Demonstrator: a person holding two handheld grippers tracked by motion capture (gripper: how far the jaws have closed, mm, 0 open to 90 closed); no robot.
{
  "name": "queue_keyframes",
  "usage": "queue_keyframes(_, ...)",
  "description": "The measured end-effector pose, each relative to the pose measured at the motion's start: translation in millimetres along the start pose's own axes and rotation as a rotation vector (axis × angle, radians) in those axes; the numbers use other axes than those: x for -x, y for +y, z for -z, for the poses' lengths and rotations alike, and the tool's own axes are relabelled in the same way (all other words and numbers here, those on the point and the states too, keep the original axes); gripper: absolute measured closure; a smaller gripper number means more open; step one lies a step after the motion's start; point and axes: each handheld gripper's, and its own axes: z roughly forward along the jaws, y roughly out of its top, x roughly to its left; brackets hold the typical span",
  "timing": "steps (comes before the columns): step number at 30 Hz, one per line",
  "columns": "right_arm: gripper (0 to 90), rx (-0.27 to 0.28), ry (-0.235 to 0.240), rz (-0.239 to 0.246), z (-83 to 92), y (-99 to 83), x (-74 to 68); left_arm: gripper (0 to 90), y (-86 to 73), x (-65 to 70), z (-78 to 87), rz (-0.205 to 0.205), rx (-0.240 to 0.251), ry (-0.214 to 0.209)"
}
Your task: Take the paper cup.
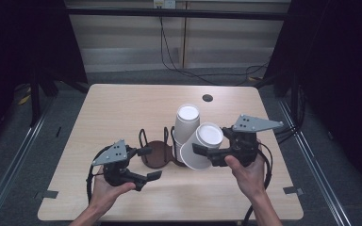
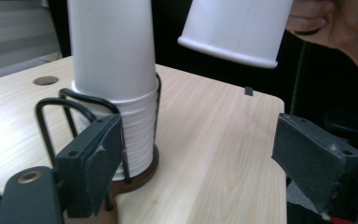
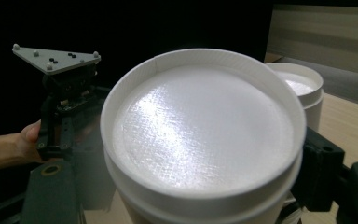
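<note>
Right tool (image 1: 201,151) clamps tilted paper cup (image 1: 201,146) | left tool (image 1: 150,164) open, empty, well left of cup

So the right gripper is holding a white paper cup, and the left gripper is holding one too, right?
Not quite. The right gripper does hold a white paper cup, upside down and tilted. But the left gripper holds nothing: the left gripper view shows its jaws apart, with bare table between them, beside the stack of cups in the wire holder.

Each black gripper (image 1: 143,164) carries a grey three-cornered plate (image 1: 113,152) dotted with screws and trails a black cable (image 1: 90,181).
</note>
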Motion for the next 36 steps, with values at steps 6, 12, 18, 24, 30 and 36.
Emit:
queue_keyframes(6,23.2,-0.01,0.021,0.001,-7.4,-7.0,-3.6,16.1,3.6,6.8,-9.6,-0.022,-0.012,-0.025)
queue_keyframes(12,23.2,-0.023,0.04,-0.002,-17.0,-14.4,-5.2,16.0,-0.6,10.8,-17.1,-0.028,-0.006,-0.04)
queue_keyframes(18,23.3,-0.035,0.067,-0.004,-28.1,-19.3,-7.8,16.0,-4.9,10.6,-17.6,-0.03,0.002,-0.032)
queue_keyframes(24,23.3,-0.051,0.093,0.0,-38.8,-24.5,-12.8,16.0,-9.0,10.5,-13.8,-0.032,0.025,-0.031)
queue_keyframes(30,23.3,-0.063,0.113,-0.007,-46.0,-28.0,-14.5,16.0,-12.2,12.5,-17.7,-0.039,0.016,-0.057)
queue_keyframes(36,23.4,-0.089,0.139,-0.009,-58.4,-34.3,-18.4,15.9,-16.5,14.8,-24.8,-0.044,-0.005,-0.067)
